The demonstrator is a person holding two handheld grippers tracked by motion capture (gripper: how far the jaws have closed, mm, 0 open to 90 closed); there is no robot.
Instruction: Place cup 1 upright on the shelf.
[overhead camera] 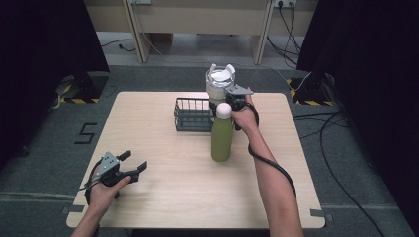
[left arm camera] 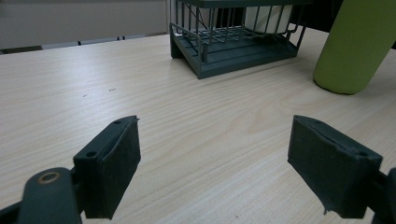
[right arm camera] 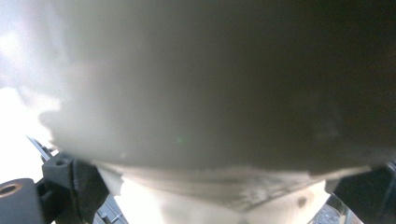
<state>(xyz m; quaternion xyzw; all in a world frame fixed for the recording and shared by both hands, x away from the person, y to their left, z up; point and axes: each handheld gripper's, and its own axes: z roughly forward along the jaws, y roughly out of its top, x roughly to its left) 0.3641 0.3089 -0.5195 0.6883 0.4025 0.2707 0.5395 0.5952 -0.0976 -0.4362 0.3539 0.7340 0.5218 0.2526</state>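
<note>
While the person's right hand (overhead camera: 243,117) reaches to the far middle of the pale wooden table (overhead camera: 163,182), its right gripper (overhead camera: 228,98) sits at a clear, round plastic container with a white lid (overhead camera: 219,81); that container stands at the far right end of the dark wire basket (overhead camera: 191,114), though whether it rests inside the basket or just behind it cannot be told from the high view; in the right gripper view the container's pale wall (right arm camera: 187,93) looms blurred and very close, with the two black jaws at the bottom corners on either side of it; whether their pads press on it cannot be made out, so the grip itself stays uncertain; just in front of this gripper in the high view stands a tall olive-green bottle with a round white cap (overhead camera: 222,136), upright on the table and near the basket's right end; the left gripper (overhead camera: 132,164) lies well apart from all this, at the near left of the table in the person's left hand (overhead camera: 106,190), its jaws spread wide with nothing but bare tabletop between them; from the left gripper view the basket (left arm camera: 233,46) and the green bottle's base (left arm camera: 355,46) show farther off, a white object visible through the basket's wires
</note>
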